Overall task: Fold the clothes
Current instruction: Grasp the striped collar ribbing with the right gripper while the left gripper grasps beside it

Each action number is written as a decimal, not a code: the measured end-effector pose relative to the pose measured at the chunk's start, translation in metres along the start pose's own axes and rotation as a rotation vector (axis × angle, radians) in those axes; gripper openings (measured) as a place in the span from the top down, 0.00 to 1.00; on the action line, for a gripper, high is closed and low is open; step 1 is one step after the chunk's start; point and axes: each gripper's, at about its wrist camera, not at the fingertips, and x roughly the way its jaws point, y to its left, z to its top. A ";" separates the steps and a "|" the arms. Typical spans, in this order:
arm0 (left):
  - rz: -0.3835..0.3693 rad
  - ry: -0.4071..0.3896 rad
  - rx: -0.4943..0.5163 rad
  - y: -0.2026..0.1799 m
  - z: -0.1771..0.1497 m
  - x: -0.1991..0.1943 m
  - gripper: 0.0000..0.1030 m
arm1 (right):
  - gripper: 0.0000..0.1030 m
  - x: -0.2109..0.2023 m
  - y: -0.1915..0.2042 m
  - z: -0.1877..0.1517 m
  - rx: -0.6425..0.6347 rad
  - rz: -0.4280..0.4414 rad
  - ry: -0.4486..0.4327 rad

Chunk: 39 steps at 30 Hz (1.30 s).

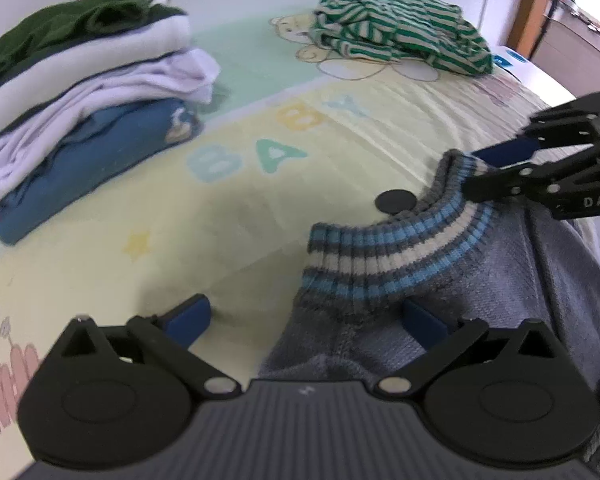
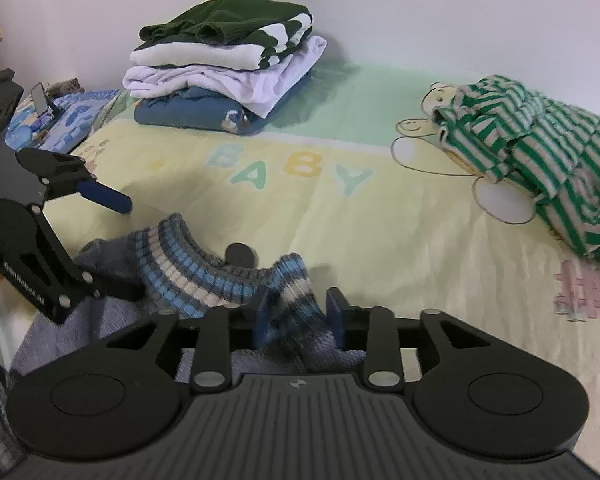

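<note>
A grey-blue knit sweater [image 1: 440, 300] with a blue and cream striped ribbed band [image 1: 380, 256] lies on the bed near me. My left gripper [image 1: 304, 316] is wide open. Its right pad [image 1: 420, 320] rests on the sweater and its left pad [image 1: 188, 316] stands over bare sheet. My right gripper [image 2: 298, 314] is shut on a bunched end of the striped band [image 2: 292, 292], which rises from the sheet into the jaws. In the left wrist view the right gripper [image 1: 480, 168] comes in from the right. In the right wrist view the left gripper [image 2: 128, 244] stands open beside the sweater.
A stack of folded clothes [image 2: 228, 64] sits at the back by the wall. A crumpled green-and-cream striped garment [image 2: 540, 152] lies at the right. A small black disc [image 2: 240, 254] lies just beyond the sweater. The yellow "BABY" sheet [image 2: 380, 232] covers the bed. A phone on a stand [image 2: 40, 98] is far left.
</note>
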 end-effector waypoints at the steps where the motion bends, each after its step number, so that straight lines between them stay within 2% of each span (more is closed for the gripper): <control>1: -0.008 0.000 0.007 -0.001 0.000 0.000 0.02 | 0.57 0.003 0.000 0.001 0.005 0.011 0.007; 2: -0.013 -0.004 0.012 -0.002 0.000 0.000 0.03 | 0.53 0.006 0.000 0.002 0.004 0.018 0.014; 3: -0.018 -0.009 0.018 -0.003 -0.001 -0.001 0.05 | 0.54 0.007 0.001 0.003 -0.002 0.018 0.018; 4: -0.023 -0.019 0.028 -0.005 -0.001 -0.002 0.10 | 0.57 0.007 0.001 0.004 -0.005 0.021 0.018; 5: -0.035 -0.032 0.039 -0.008 -0.003 -0.005 0.21 | 0.67 0.007 0.002 0.004 -0.007 0.024 0.018; 6: -0.050 -0.045 0.050 -0.010 -0.004 -0.008 0.26 | 0.79 0.005 0.002 0.004 -0.010 0.025 0.012; 7: -0.060 -0.052 0.058 -0.013 -0.005 -0.011 0.35 | 0.84 0.003 0.003 0.005 -0.017 0.022 0.008; 8: -0.065 -0.056 0.064 -0.016 -0.006 -0.012 0.41 | 0.86 0.002 0.003 0.006 -0.020 0.022 0.006; 13: -0.082 -0.059 0.061 -0.016 -0.008 -0.018 0.52 | 0.87 -0.010 0.005 0.007 -0.040 0.035 -0.023; 16: -0.111 -0.054 0.022 -0.006 -0.007 -0.022 0.52 | 0.87 -0.019 0.007 0.006 -0.048 0.046 -0.041; 19: -0.140 -0.039 -0.029 0.004 0.000 -0.020 0.33 | 0.87 -0.022 0.011 0.004 -0.073 0.047 -0.049; 21: -0.152 -0.035 -0.038 0.007 0.004 -0.016 0.32 | 0.87 -0.024 0.013 0.003 -0.086 0.050 -0.055; 24: -0.209 -0.007 -0.026 0.006 0.012 -0.009 0.30 | 0.88 -0.028 0.014 0.001 -0.097 0.058 -0.063; 28: -0.248 0.014 0.044 -0.001 0.018 -0.002 0.31 | 0.88 -0.038 0.012 -0.002 -0.097 0.073 -0.090; 30: -0.280 0.015 0.021 0.006 0.021 0.000 0.37 | 0.88 -0.041 0.010 -0.004 -0.085 0.078 -0.096; 32: -0.294 0.021 -0.011 0.014 0.024 0.002 0.54 | 0.88 -0.041 0.010 -0.006 -0.083 0.075 -0.095; 37: -0.304 0.024 -0.049 0.022 0.028 0.003 0.70 | 0.88 -0.040 0.009 -0.010 -0.064 0.072 -0.093; 39: -0.285 0.014 -0.040 0.020 0.026 0.002 0.77 | 0.88 -0.039 0.008 -0.011 -0.055 0.068 -0.093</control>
